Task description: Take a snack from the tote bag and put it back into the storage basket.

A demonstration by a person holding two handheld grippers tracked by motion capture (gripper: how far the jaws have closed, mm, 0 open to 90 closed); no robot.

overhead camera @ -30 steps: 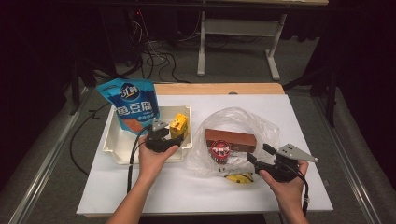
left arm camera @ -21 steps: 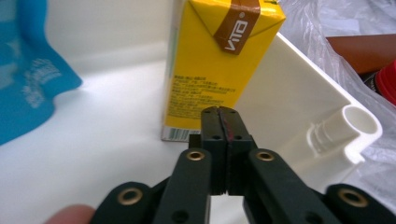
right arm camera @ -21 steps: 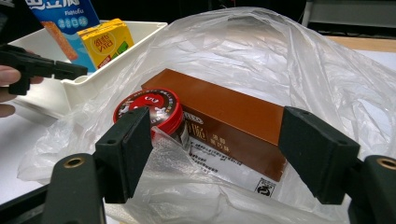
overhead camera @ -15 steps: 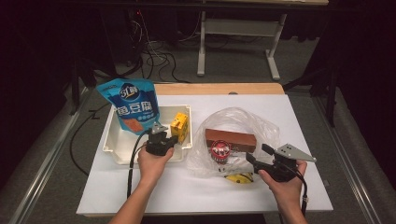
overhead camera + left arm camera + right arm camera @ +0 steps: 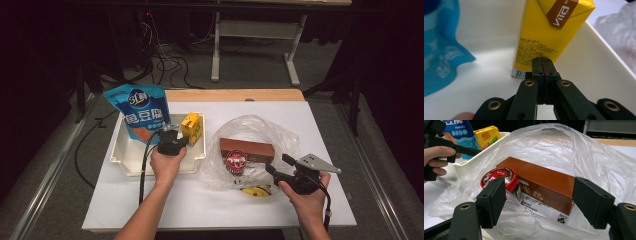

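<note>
Left gripper view: yellow drink carton upright in the white tray, just ahead of a closed, empty left gripper.

The carton is judged light and fairly stiff, though its thin walls would dent under hard pressure; it is best taken across its two flat sides at mid-height, below the folded top. The jaws have just been closing with nothing between them, so they must be reopened first. A blue pouch stands beside the carton in the tray. Further off, the right gripper is held open, gripping nothing, at the mouth of a clear plastic bag containing a brown box and a red-lidded jar.
</note>
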